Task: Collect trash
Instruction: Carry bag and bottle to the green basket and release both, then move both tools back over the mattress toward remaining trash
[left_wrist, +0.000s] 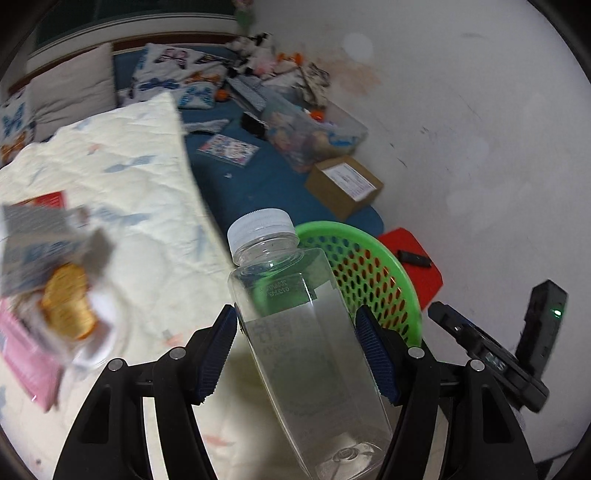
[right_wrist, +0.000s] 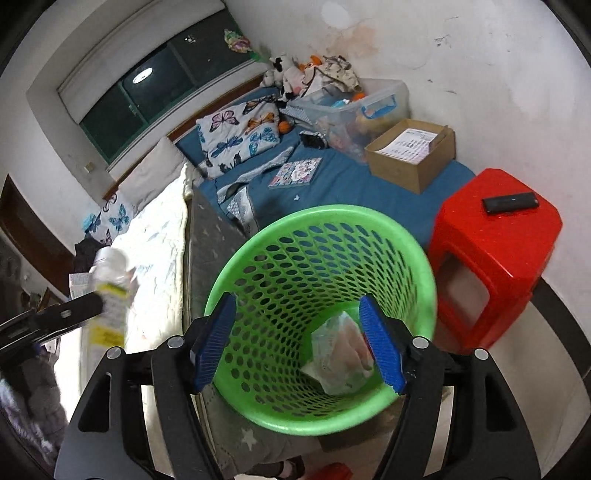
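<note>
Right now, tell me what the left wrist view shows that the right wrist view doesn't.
Only the left wrist view: the clear plastic bottle with a white cap clamped in the left gripper, seen up close.

Only the right wrist view: the crumpled pale wrapper lying inside the basket, below the open, empty right gripper.

Both: the green perforated plastic basket, the red plastic stool, and the brown cardboard box.

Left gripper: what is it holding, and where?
The left gripper clamps a clear plastic bottle with a white cap across its body, cap pointing away.
</note>
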